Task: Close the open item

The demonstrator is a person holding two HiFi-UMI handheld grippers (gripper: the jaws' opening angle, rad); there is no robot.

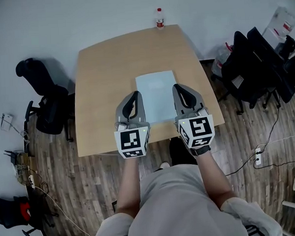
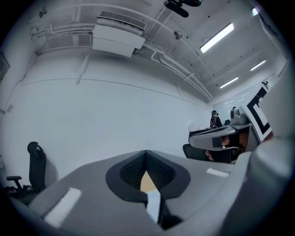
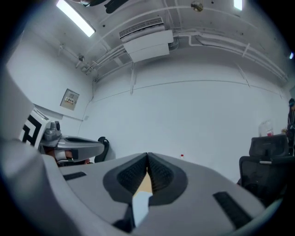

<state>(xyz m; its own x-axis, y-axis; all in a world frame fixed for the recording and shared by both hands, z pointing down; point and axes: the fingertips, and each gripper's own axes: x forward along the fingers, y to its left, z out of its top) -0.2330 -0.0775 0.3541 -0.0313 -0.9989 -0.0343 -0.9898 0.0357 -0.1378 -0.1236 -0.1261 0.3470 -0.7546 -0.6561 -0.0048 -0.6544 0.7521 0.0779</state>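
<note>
— Spread or pressed together?
— Pressed together on both the left gripper [image 1: 134, 94] and the right gripper [image 1: 178, 87], pinching nothing.
— And the pale flat item [image 1: 156, 94]?
— Lies flat on the table [image 1: 103, 83], between the two tools, beside their tips.
— Closed already?
— Looks so: no raised cover showing. Probably nothing left but confirming and backing off.

Flat rectangular item [image 1: 156, 92] on table [image 1: 102, 68] toward near edge, left gripper [image 1: 134, 96] and right gripper [image 1: 178, 89] flanking it, bottle [image 1: 159, 18] at far edge, office chair [image 1: 44, 104] left of table
</note>
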